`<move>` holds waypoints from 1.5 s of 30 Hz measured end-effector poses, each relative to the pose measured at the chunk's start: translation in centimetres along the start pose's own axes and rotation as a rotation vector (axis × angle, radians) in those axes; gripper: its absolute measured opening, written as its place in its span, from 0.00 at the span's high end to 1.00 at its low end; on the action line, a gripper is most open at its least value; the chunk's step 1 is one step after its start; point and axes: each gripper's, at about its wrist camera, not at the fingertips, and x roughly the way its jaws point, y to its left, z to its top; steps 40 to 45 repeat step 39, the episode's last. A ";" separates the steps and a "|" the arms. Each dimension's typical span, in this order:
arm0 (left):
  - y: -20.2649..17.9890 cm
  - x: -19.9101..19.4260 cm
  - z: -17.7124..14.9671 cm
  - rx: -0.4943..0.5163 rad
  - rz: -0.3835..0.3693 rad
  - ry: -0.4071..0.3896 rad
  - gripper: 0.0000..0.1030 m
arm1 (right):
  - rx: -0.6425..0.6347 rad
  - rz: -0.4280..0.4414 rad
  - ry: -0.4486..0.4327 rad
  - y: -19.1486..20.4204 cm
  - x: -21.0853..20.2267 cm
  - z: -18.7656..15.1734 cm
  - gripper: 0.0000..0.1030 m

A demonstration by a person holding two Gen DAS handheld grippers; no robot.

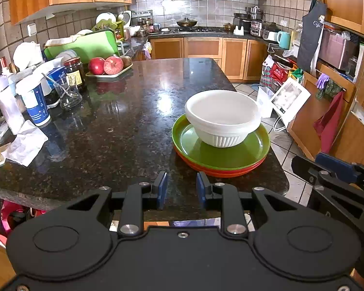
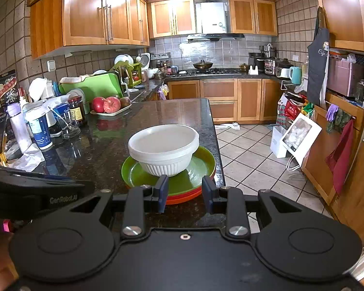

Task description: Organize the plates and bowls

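Note:
A white ribbed bowl (image 1: pixel 223 116), which looks like two nested bowls, sits on a green plate (image 1: pixel 230 155) stacked on orange plates (image 1: pixel 220 172) near the right edge of the dark granite counter (image 1: pixel 121 133). My left gripper (image 1: pixel 182 189) hovers over the counter's near edge, just left of the stack, open with nothing between its blue pads. In the right wrist view the bowl (image 2: pixel 163 145), green plate (image 2: pixel 199 172) and orange plates (image 2: pixel 182 197) lie straight ahead. My right gripper (image 2: pixel 185 192) is open just short of the stack's near rim, without touching it.
Along the counter's left side stand a tray of red fruit (image 1: pixel 109 66), a dark jar (image 1: pixel 75 72), a glass jug (image 1: pixel 69 94), a blue-and-white cup (image 1: pixel 36 104) and a crumpled paper napkin (image 1: pixel 26 145). Right of the counter is tiled floor (image 1: pixel 291 150) with a white bag (image 1: pixel 288 99).

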 end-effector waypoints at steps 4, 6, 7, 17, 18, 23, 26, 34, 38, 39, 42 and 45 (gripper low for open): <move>-0.2 -0.1 0.0 0.003 -0.002 0.000 0.68 | 0.000 0.001 0.000 0.0 0.0 0.0 0.69; -0.2 -0.1 -0.1 0.009 0.003 0.000 0.68 | 0.001 0.001 0.001 0.0 0.0 0.0 0.69; -0.3 -0.1 -0.1 0.011 0.001 0.000 0.68 | 0.002 0.001 0.002 0.0 0.0 0.0 0.69; -0.1 0.0 -0.1 0.009 0.000 0.006 0.68 | 0.003 0.003 0.004 -0.1 -0.1 0.0 0.69; -0.1 0.1 -0.1 0.009 -0.001 0.008 0.68 | 0.003 0.002 0.005 -0.1 0.0 0.0 0.69; -0.1 0.6 0.2 0.005 -0.003 0.016 0.68 | 0.004 0.001 0.006 -0.2 0.1 0.0 0.69; -0.2 0.7 0.2 0.006 -0.001 0.020 0.68 | 0.004 0.001 0.008 -0.3 0.2 0.0 0.69; -0.4 1.8 0.6 0.004 -0.007 0.044 0.68 | 0.008 0.001 0.018 -0.6 1.2 0.2 0.69; -0.4 2.3 0.9 0.007 -0.017 0.053 0.68 | 0.011 0.002 0.024 -0.8 1.9 0.4 0.69; -0.4 2.5 0.9 0.008 -0.016 0.056 0.68 | 0.012 0.003 0.027 -0.8 2.1 0.5 0.69; -0.4 2.5 0.9 0.008 -0.016 0.056 0.68 | 0.012 0.003 0.027 -0.8 2.1 0.5 0.69; -0.4 2.5 0.9 0.008 -0.016 0.056 0.68 | 0.012 0.003 0.027 -0.8 2.1 0.5 0.69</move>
